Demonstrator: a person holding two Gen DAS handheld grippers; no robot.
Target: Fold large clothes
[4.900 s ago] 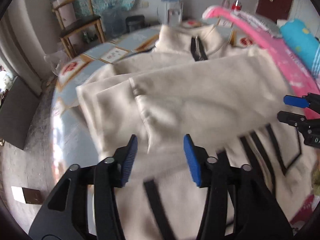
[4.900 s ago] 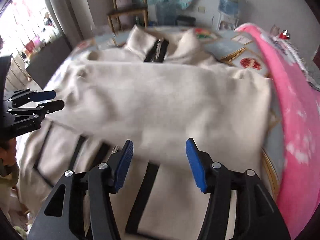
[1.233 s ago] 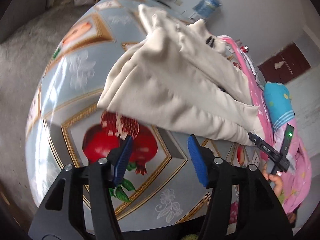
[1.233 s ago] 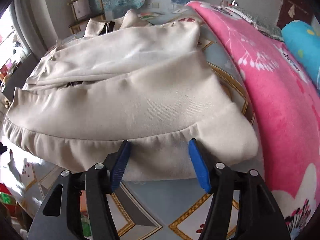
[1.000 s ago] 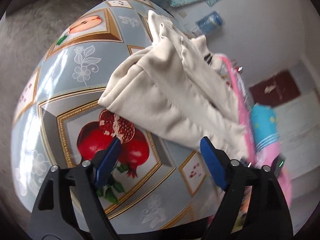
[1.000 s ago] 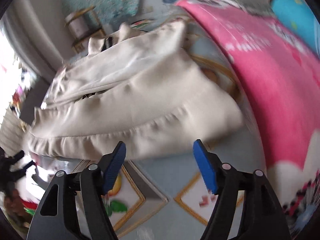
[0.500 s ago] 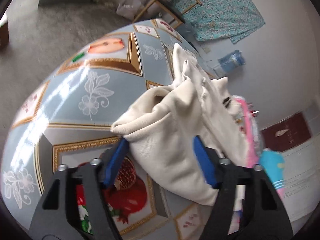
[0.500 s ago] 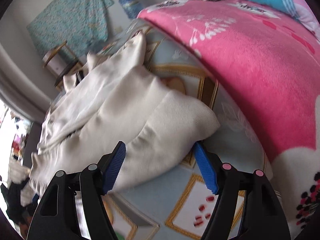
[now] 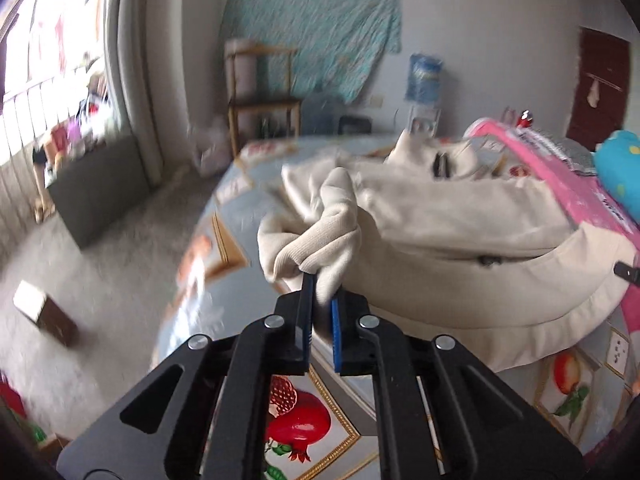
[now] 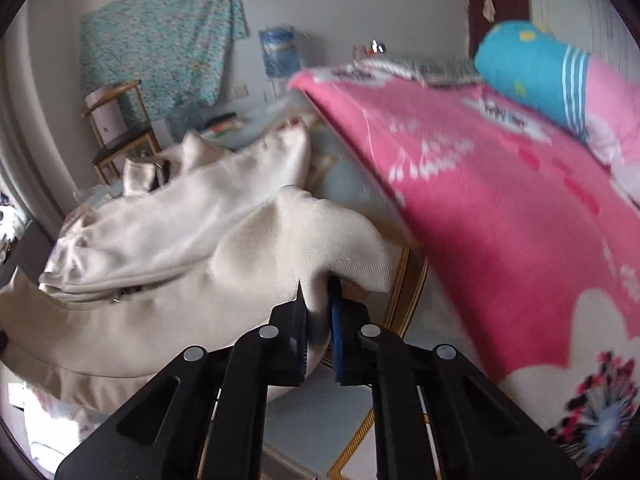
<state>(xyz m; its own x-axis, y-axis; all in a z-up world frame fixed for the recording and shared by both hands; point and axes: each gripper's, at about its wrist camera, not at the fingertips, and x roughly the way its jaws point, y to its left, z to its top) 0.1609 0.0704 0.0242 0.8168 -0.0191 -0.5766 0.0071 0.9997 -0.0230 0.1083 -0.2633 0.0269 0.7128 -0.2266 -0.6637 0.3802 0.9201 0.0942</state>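
Left gripper (image 9: 321,286) had just closed, jaws clamped on the near left corner of the cream garment (image 9: 460,216). Right gripper (image 10: 320,292) likewise had just closed, pinching its near right corner. Garment lay bunched on the patterned bed cover (image 9: 240,216), beside the pink blanket (image 10: 500,220) on its right.

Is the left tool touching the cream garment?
Touching. Left wrist view: the left tool has just closed, its blue pads pinching a bunched corner of the cream garment.

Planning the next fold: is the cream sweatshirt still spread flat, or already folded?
Folded, partly: the cream sweatshirt lies doubled in layers on the bed, its near corners pinched up by the left gripper and right gripper.
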